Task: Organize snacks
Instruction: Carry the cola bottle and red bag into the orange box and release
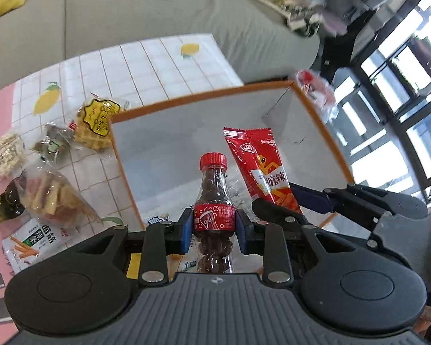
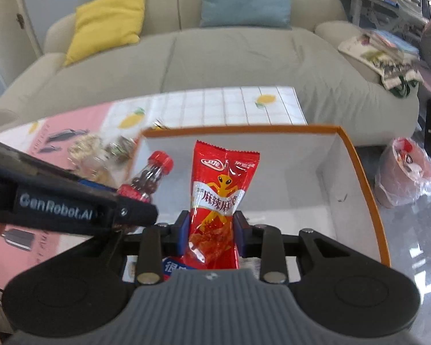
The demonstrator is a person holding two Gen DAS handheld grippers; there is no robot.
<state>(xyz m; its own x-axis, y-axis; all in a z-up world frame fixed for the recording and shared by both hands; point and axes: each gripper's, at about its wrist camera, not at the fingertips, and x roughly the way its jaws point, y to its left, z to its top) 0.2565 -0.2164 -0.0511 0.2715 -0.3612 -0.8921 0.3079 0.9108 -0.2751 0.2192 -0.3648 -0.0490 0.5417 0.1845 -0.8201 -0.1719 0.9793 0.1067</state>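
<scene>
left gripper point(image 1: 214, 227) clamped on the small cola bottle point(image 1: 213, 201), upright over the orange-rimmed box point(image 1: 324, 132) near edge; right gripper point(image 2: 211, 234) pinching the red spicy snack packet point(image 2: 219, 198), upright beside it.
</scene>
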